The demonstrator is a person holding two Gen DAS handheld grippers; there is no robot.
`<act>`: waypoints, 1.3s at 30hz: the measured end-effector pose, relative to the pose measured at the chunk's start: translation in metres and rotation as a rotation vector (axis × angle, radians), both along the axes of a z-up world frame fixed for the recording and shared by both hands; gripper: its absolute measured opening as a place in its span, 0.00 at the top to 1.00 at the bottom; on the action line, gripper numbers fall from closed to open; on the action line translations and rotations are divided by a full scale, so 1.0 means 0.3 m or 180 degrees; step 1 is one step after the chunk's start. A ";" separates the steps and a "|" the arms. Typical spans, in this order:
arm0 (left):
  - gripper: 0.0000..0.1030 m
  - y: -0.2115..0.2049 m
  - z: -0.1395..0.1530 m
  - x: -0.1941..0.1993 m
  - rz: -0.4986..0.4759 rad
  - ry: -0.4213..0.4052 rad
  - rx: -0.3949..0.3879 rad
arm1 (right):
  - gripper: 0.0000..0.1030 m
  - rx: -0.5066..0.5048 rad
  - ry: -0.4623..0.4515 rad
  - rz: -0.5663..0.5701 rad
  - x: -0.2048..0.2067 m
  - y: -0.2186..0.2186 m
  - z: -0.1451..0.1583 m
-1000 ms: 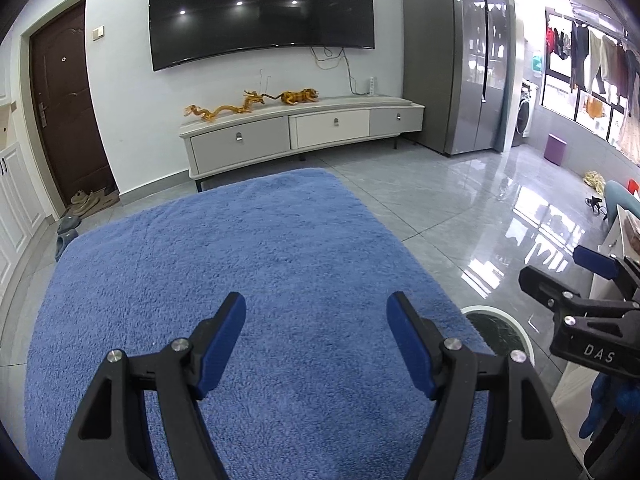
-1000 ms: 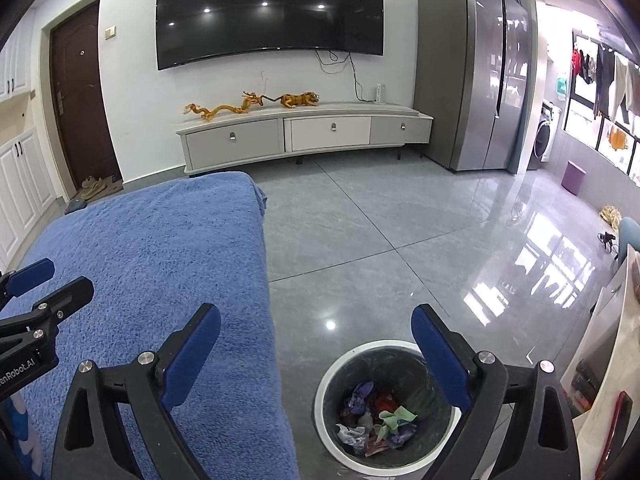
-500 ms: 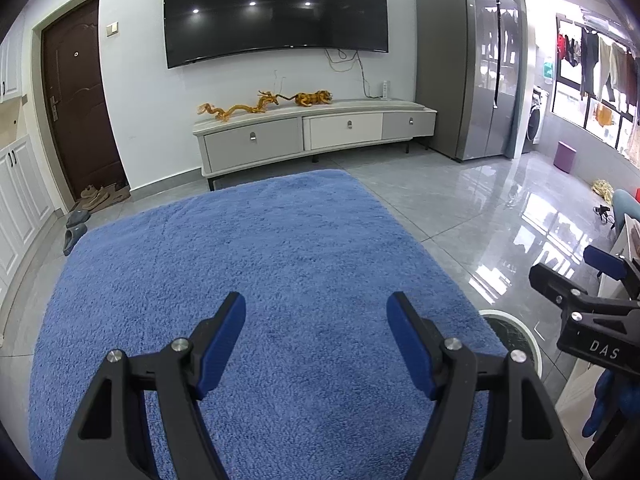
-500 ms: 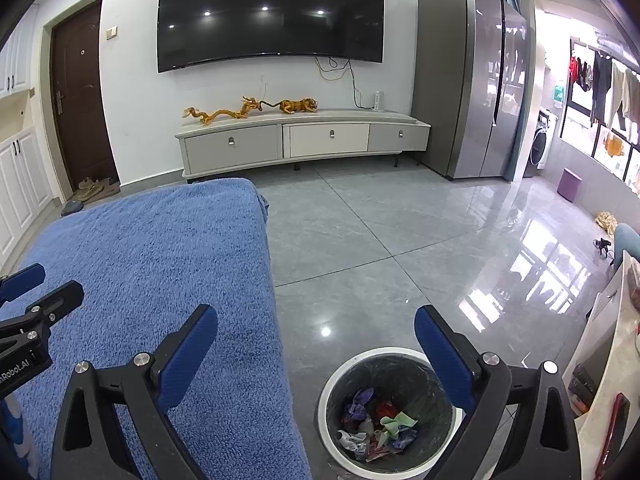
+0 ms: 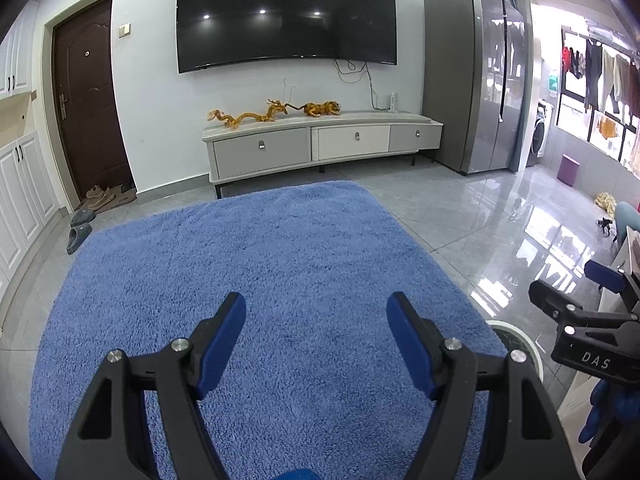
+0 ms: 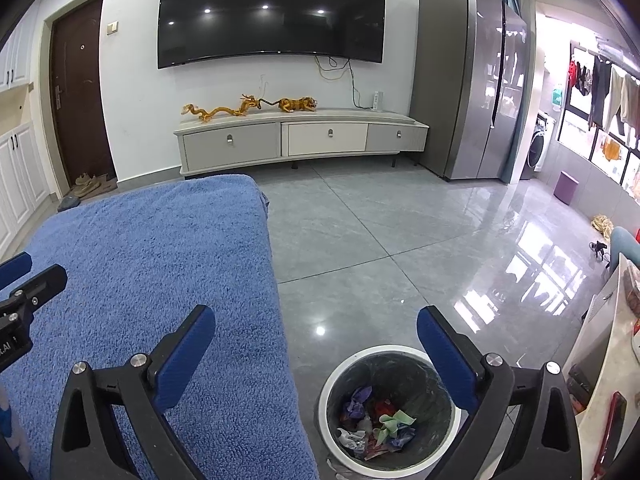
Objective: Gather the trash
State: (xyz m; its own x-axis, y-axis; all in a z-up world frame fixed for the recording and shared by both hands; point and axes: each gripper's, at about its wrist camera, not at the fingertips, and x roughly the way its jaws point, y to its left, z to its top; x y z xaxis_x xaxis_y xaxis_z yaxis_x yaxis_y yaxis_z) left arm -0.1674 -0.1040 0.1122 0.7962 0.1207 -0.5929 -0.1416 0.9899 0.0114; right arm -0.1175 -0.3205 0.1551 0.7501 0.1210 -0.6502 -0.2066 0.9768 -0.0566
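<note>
The left gripper (image 5: 316, 320) hovers over the blue-towelled worktop (image 5: 248, 264), jaws spread with nothing between them. The right gripper (image 6: 314, 334) is held off the worktop's right edge above the trash bin (image 6: 334, 376) on the tiled floor (image 6: 400, 232), jaws spread likewise. The crumpled trash (image 6: 376, 420) lies inside the bin.

A round white-rimmed bin lined with a dark bag (image 6: 390, 408) is stood upright on grey floor tiles just beside the blue cloth's edge. Crumpled purple, red, green and white scraps (image 6: 374, 420) are piled at its bottom.
</note>
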 end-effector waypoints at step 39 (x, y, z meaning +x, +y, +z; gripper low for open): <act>0.30 0.022 0.024 -0.064 -0.0017 -0.0186 -0.0008 | 0.00 -0.0073 -0.0235 -0.0120 -0.050 -0.002 0.034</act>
